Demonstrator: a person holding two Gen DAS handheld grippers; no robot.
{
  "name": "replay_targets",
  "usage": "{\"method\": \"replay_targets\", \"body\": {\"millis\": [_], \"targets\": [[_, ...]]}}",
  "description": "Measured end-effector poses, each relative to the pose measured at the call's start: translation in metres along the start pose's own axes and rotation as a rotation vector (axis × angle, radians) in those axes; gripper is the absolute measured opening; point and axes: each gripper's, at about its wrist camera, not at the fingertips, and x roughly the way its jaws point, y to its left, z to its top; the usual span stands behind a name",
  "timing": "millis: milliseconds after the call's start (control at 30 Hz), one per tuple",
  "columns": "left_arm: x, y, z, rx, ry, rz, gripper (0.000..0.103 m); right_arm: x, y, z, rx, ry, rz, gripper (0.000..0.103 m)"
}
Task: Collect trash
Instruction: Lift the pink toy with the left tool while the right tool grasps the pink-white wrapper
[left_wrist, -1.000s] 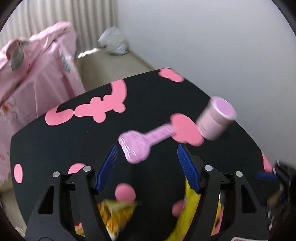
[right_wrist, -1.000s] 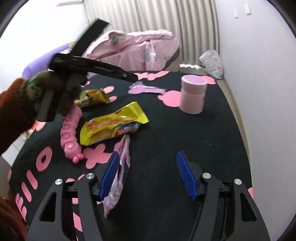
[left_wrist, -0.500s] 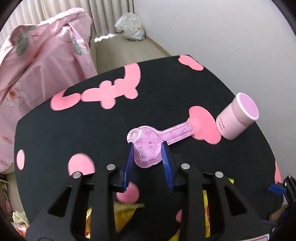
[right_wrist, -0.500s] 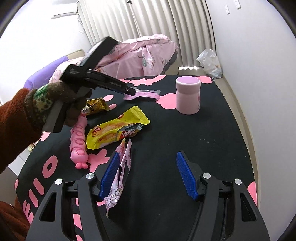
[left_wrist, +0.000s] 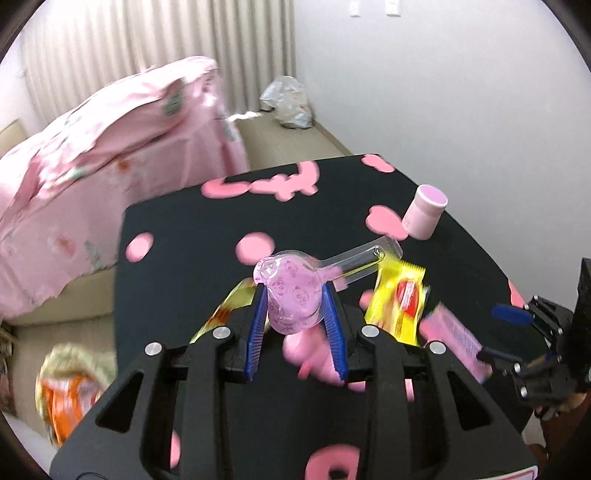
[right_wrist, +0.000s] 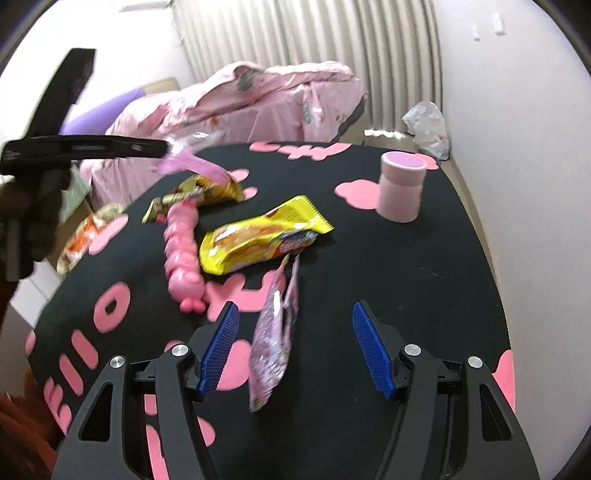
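Between the left gripper (left_wrist: 295, 314)'s jaws, clamped on its rounded end, a clear pink blister pack (left_wrist: 295, 291) hangs above the counter (left_wrist: 184, 229), its long tube end pointing away to the right toward a pink cup (left_wrist: 424, 214). The right gripper (right_wrist: 295, 347), jaws apart, brackets a lilac wrapper (right_wrist: 275, 332) lying lengthwise. Only the right view shows the yellow wrapper (right_wrist: 258, 236) whole, beside a pink caterpillar toy (right_wrist: 183, 251).

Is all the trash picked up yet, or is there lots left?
Not yet. Nothing looks binned so far. The left gripper jaws are shut on the clear pink packet, lifted off the table. The yellow wrapper, purple wrapper and gold wrapper remain there. The right gripper is open.
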Motion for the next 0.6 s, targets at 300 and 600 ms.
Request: {"method": "replay_targets", "body": {"millis": [300,600], "targets": [[-0.023,0.04,-0.096,-0.216,0.075,0.093,0.029,0.011,0.01,-0.02,0.032,0.127,0.035,0.061],[-0.033,0.022,-0.131,-0.185,0.116,-0.108,0.043,0.013,0.031,-0.027,-0.036,0.17,-0.036,0.061]]}}
